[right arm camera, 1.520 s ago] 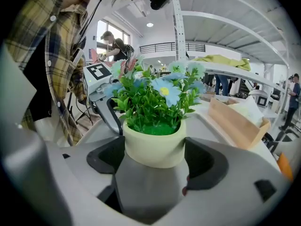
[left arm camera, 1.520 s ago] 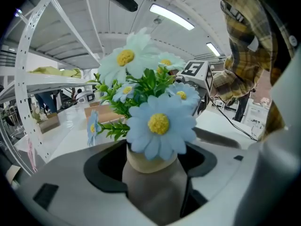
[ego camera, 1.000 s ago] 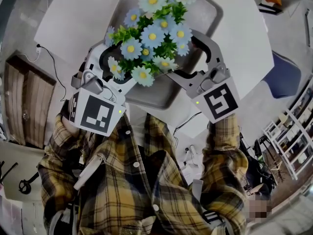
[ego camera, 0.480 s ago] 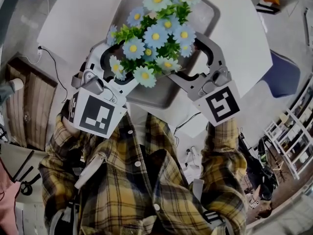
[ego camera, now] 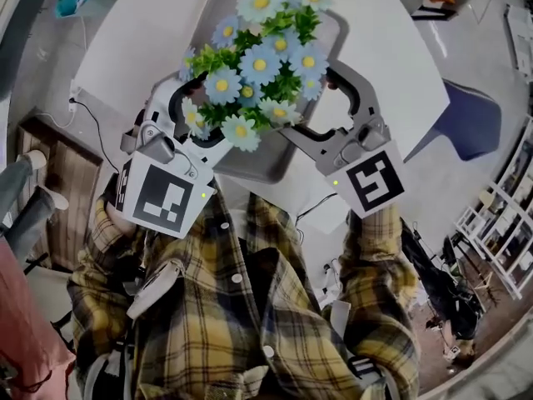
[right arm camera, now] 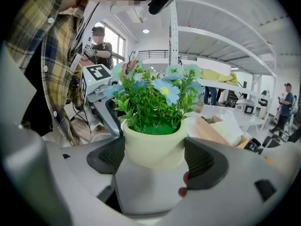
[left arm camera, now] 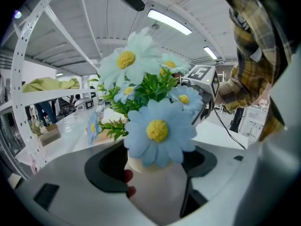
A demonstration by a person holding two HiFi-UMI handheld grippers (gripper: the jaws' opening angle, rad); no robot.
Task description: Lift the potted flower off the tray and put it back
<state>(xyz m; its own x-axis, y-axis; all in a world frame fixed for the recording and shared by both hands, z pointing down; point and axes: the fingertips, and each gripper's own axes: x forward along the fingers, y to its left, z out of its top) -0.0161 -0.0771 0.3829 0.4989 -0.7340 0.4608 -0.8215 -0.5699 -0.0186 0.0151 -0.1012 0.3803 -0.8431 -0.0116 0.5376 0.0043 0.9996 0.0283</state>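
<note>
Head view: the potted flower (ego camera: 258, 57) hangs over the middle of the grey tray (ego camera: 254, 163), which sits toward the near edge of the white table (ego camera: 117, 44). Both grippers are on it. The lift looks under way or just starting, but I can't tell whether the base is clear of the tray. Setting it back down is still left.

Left gripper view: the left gripper (left arm camera: 155, 169) is clamped on the cream pot. The jaws are held partly apart by the pot, with the pads against its sides.

Right gripper view: the right gripper (right arm camera: 153, 158) grips the pot just under its rim at about the same width.
</note>
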